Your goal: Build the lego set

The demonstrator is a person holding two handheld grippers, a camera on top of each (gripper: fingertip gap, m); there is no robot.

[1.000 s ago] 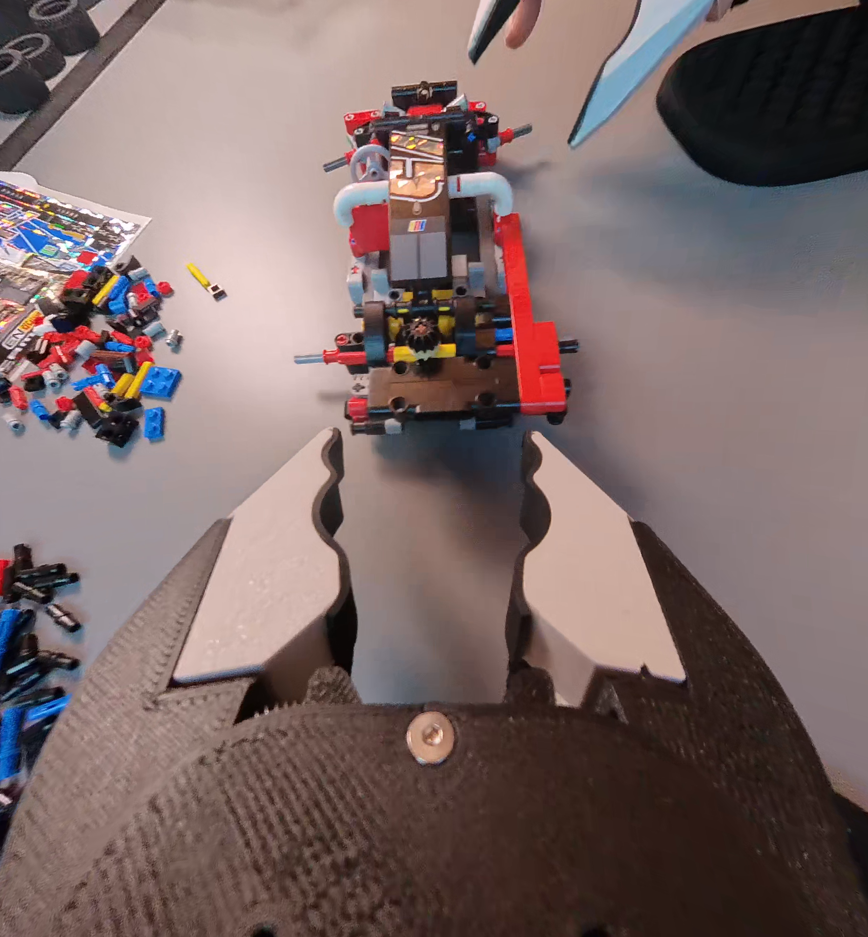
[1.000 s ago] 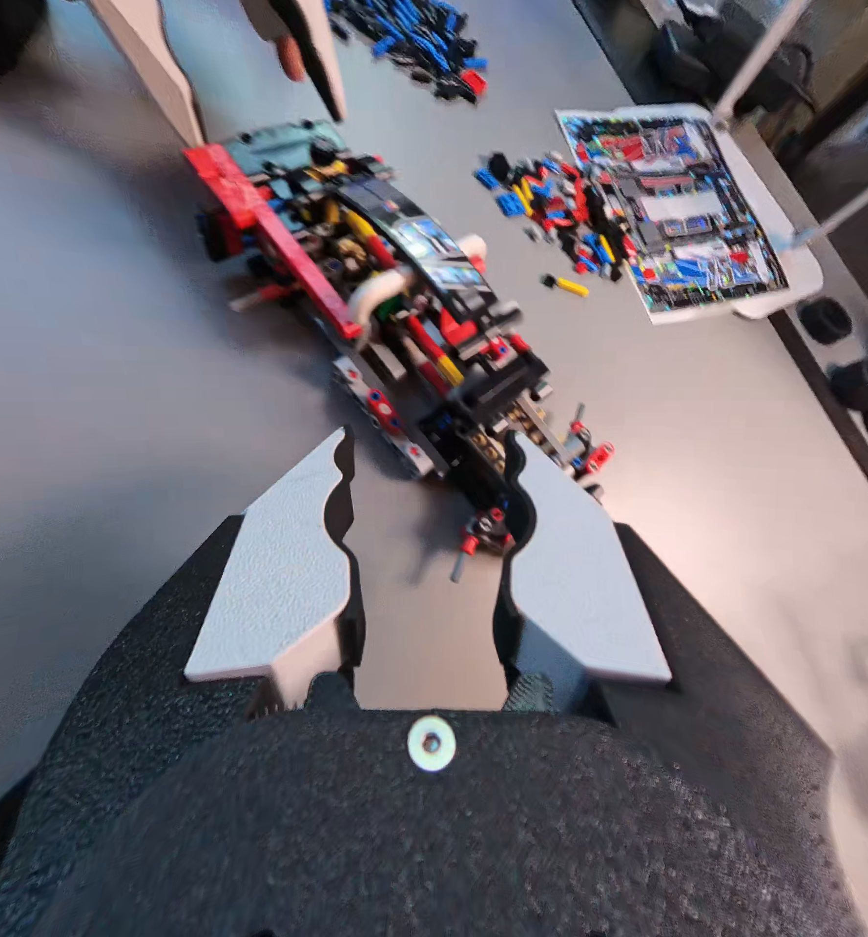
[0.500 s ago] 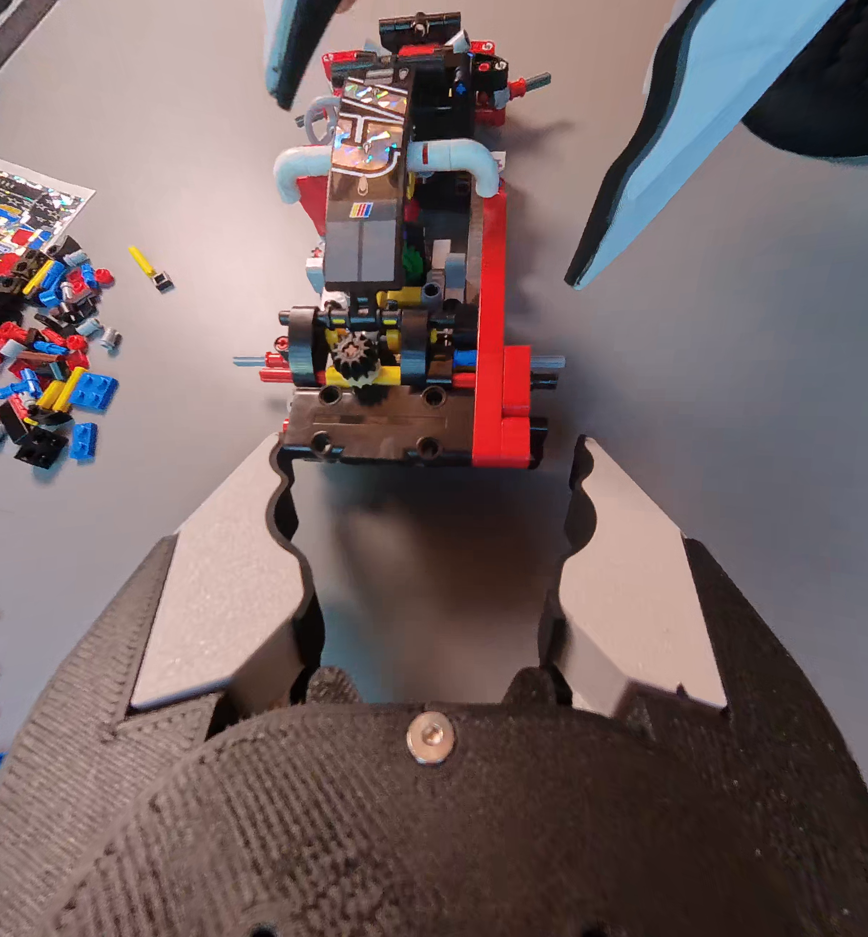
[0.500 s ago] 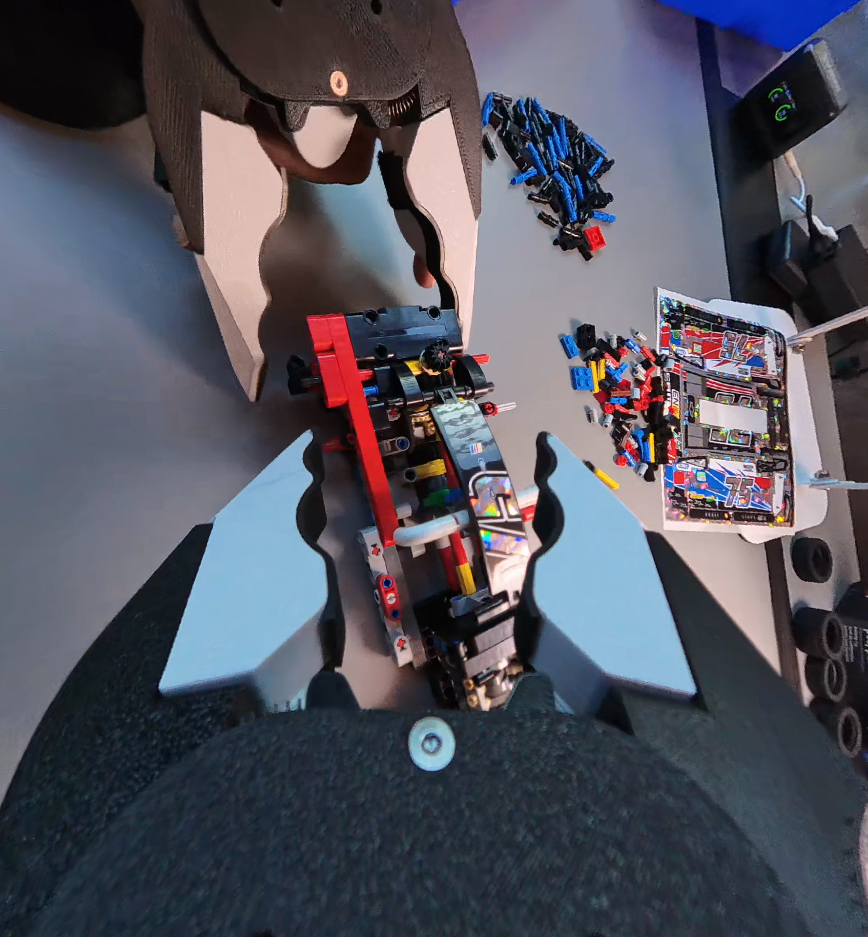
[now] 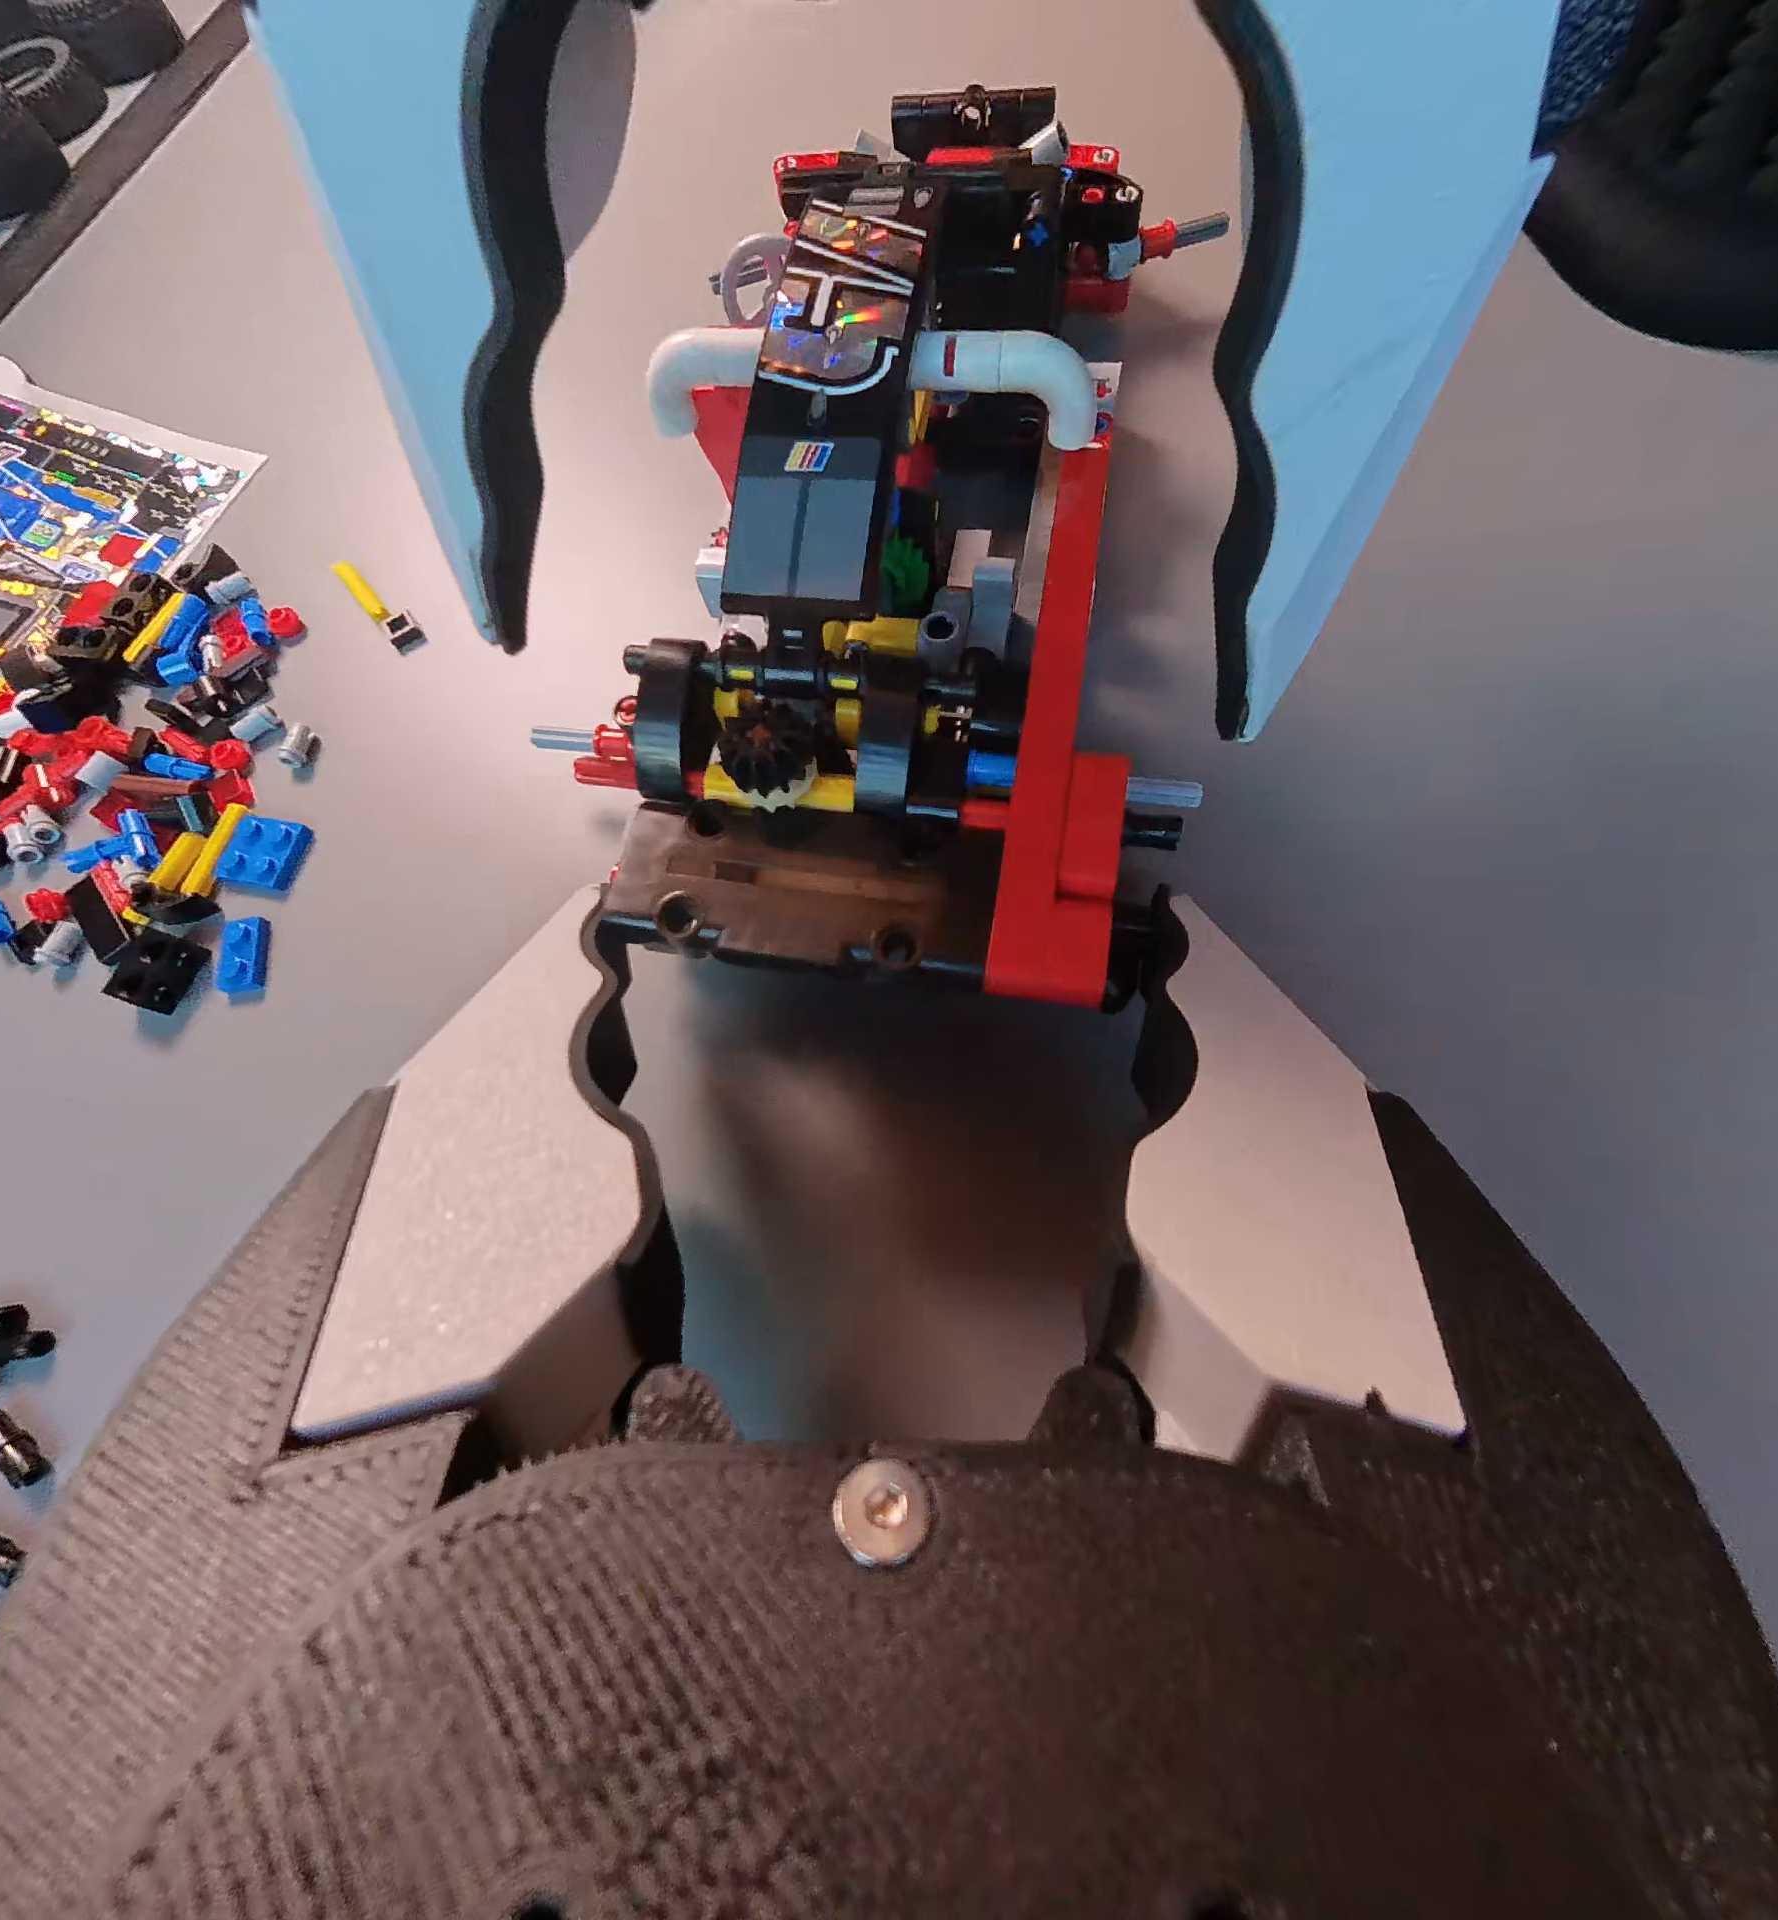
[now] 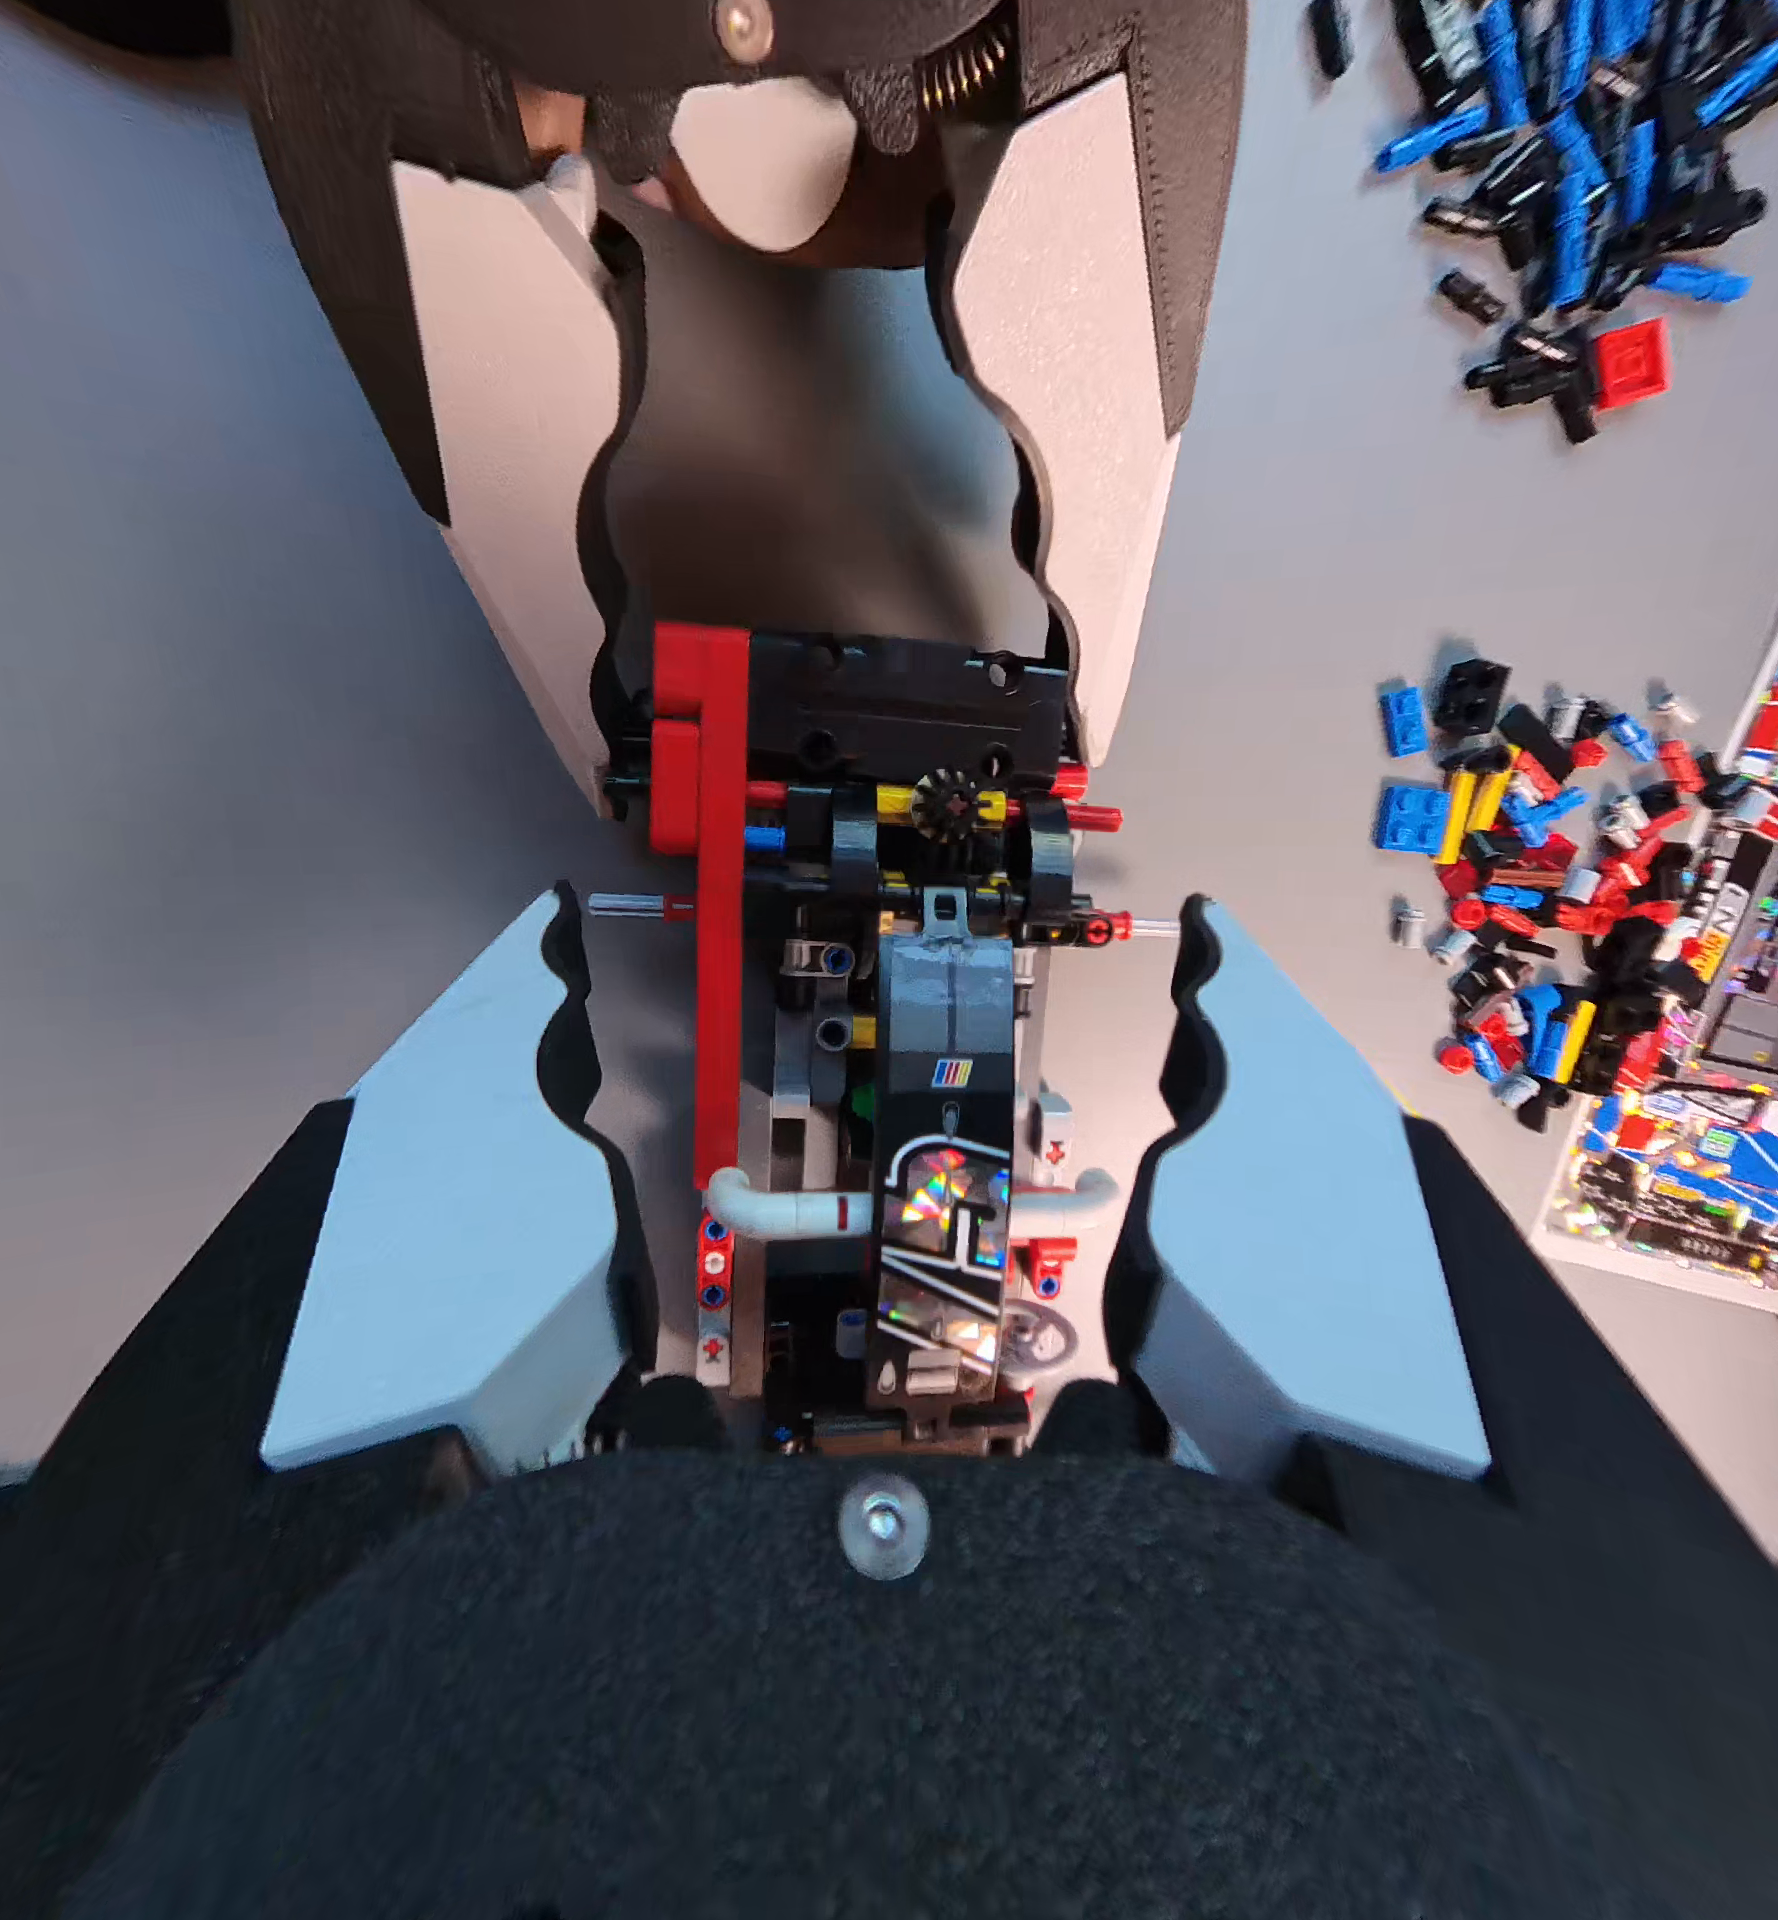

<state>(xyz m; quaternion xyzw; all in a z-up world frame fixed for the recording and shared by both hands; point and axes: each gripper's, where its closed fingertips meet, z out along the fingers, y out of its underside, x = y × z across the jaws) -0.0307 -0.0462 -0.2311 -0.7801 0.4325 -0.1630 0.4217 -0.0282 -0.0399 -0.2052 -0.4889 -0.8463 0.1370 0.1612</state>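
**Both tongs at the lego car, one at each end**

Left wrist view, from the left:

- Stacked at the far top corner: black tyres [image 5: 2,114].
- Lying below them on the grey table [image 5: 1487,831]: a glossy sticker sheet [image 5: 43,488], with a mixed pile [image 5: 126,769] of red, blue, yellow and black pieces spread over its near edge.
- Set a little apart to the right of the pile: one yellow piece [image 5: 371,603] with a black end.
- Standing in the middle, lengthwise away from the camera: the lego car [image 5: 812,499], half built, with a black gear [image 5: 760,743] near its close end and a long red beam [image 5: 1056,665] down its right side.
- Closed in on that near end: the left gripper [image 5: 880,920], one fingertip touching the black plate's corner and the other against the pins beside the red beam.
- Reaching in from the top of the view: the right gripper's pale fingers, held wide on either side of the car with table showing between each and the model.

Right wrist view, from the left:

- Spread wide around the car's other end, touching nothing: the right gripper [image 6: 880,909].
- Heaped at top right: black and blue pins [image 6: 1581,135], with a red square plate [image 6: 1628,358] at the heap's edge.
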